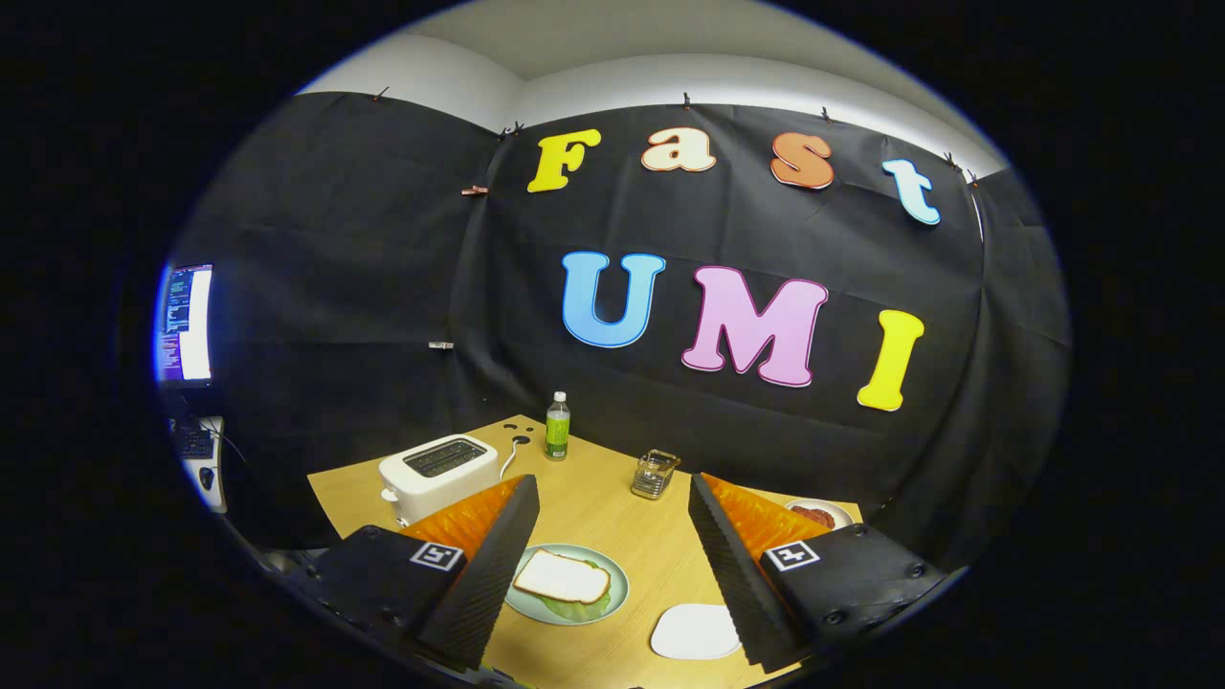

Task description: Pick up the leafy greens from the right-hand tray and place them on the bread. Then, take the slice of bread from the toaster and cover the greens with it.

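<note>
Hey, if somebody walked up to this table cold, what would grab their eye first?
Probably the green plate between the open fingers of the hand-held gripper, with a bread slice lying on leafy greens. Next, the white toaster beyond the left finger, with a green-labelled bottle and a glass further back on the wooden table.
</note>
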